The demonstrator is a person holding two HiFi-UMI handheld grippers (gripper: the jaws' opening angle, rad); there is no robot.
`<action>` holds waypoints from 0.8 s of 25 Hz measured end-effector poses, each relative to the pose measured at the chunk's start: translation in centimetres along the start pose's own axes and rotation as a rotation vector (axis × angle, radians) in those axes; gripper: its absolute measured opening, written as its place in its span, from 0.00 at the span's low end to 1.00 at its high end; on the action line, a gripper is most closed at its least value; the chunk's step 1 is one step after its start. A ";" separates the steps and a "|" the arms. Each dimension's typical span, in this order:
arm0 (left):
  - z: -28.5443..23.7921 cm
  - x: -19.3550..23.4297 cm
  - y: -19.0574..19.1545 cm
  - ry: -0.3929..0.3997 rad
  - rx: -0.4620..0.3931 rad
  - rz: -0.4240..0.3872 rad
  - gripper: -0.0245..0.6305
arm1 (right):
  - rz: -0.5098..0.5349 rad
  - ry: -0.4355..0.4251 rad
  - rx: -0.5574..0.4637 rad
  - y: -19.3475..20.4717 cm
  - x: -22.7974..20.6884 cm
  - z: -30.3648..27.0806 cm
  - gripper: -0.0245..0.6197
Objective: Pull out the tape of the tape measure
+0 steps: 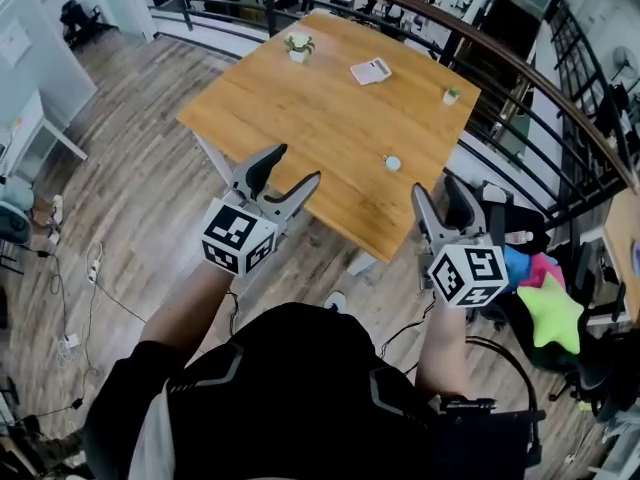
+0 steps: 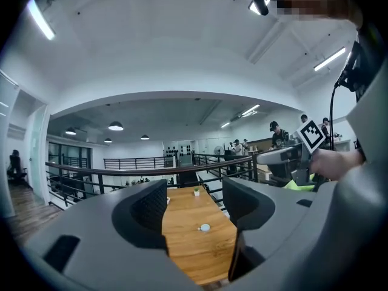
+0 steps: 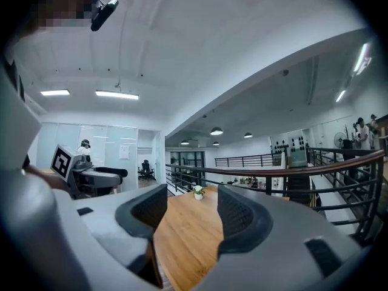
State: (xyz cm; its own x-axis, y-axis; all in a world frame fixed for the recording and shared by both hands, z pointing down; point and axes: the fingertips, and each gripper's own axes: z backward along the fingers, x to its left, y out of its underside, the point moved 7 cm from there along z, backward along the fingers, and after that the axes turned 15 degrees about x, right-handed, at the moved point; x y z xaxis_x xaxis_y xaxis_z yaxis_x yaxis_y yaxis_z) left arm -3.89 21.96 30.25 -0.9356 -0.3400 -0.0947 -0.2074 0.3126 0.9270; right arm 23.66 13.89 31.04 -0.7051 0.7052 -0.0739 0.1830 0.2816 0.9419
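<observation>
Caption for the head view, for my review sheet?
Both open and empty, the left hand-held gripper and right hand-held gripper face a light wooden table bearing a small round white tape measure.

The honey-brown rectangular wooden table top (image 1: 330, 118) is smooth, its grain plain under a soft satin sheen. The small round pale tape measure (image 1: 393, 163) on it looks like smooth plastic (too small to tell more). The grey-brown plank floor (image 1: 130, 178) shows matt, streaky wood grain. The left gripper (image 1: 297, 165) and the right gripper (image 1: 434, 185) are matt grey plastic, with finely ribbed black pads (image 2: 148, 208). The dark barred railing (image 3: 265, 171) looks like painted metal. The lime-green star-shaped cushion (image 1: 548, 313) is soft cloth.
</observation>
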 end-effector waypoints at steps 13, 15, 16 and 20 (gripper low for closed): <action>-9.9 -1.0 -2.2 0.047 0.059 0.025 0.48 | -0.039 -0.031 0.003 -0.7 -8.8 -3.6 0.45; -11.1 -0.7 -2.5 0.054 0.062 0.022 0.48 | -0.032 -0.023 0.005 -1.0 -9.3 -4.0 0.45; -11.7 -0.5 -2.7 0.062 0.058 0.018 0.48 | -0.031 -0.015 0.006 -1.1 -9.6 -4.2 0.45; -14.2 0.8 -3.1 0.110 0.045 0.011 0.48 | -0.036 0.021 0.024 -0.9 -10.3 -5.4 0.46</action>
State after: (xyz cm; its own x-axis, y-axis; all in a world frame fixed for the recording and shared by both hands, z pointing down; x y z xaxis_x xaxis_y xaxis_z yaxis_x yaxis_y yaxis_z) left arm 0.06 8.14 32.44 -0.9016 -0.4306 -0.0418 -0.2121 0.3555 0.9103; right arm 27.07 2.80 32.77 -0.7257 0.6807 -0.1002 0.1736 0.3220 0.9307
